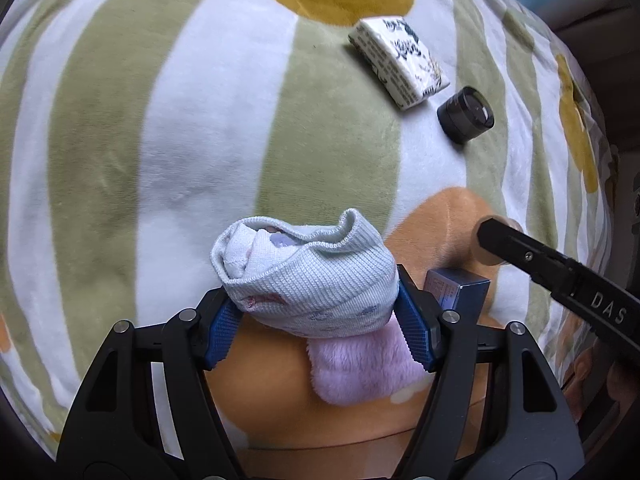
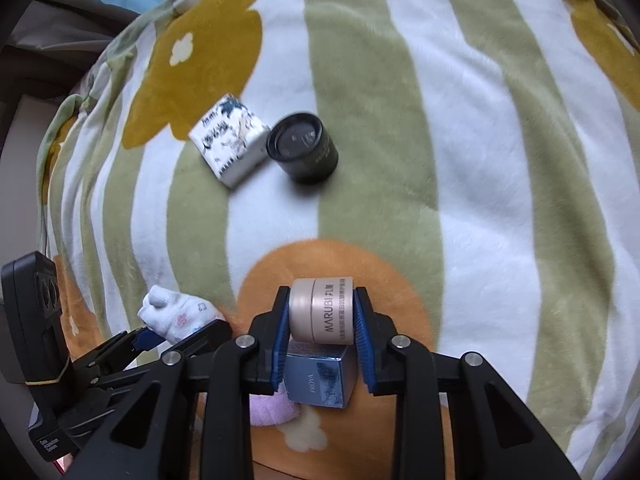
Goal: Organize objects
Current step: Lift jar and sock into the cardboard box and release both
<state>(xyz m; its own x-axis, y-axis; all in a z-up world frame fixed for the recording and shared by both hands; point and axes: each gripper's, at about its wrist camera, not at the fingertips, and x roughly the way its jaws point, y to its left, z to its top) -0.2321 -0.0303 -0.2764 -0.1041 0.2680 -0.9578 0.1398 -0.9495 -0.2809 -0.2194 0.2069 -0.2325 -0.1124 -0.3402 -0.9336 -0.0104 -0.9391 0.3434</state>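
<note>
A: Starting on the left, why is the left hand-held gripper (image 1: 316,312) carrying the rolled sock bundle (image 1: 308,276)?

B: My guess is sorting. Its blue pads are pressed into both sides of the pale ribbed bundle, so it is closed on it, with the roll apparently held just above a pink fluffy cloth (image 1: 360,368) lying on the orange patch of the striped blanket (image 1: 168,128). Soft things seem to be gathering there.

A: And its pose?

B: Low, angled forward over the bed, the fingers pointing at the far stripes.

A: Further over?

B: A white patterned box (image 2: 228,140) and a dark round jar (image 2: 304,148) lie just beside each other, well away from both tools; probably not yet sorted.

A: And the right?

B: The right hand-held gripper (image 2: 322,312) is clamped on a beige cream jar (image 2: 322,310), turned on its side, directly over a blue box (image 2: 320,376). I can't tell whether they touch. It looks like stacking cosmetics together.

A: Pose?

B: Also low and nearly level, close beside the left one.
</note>
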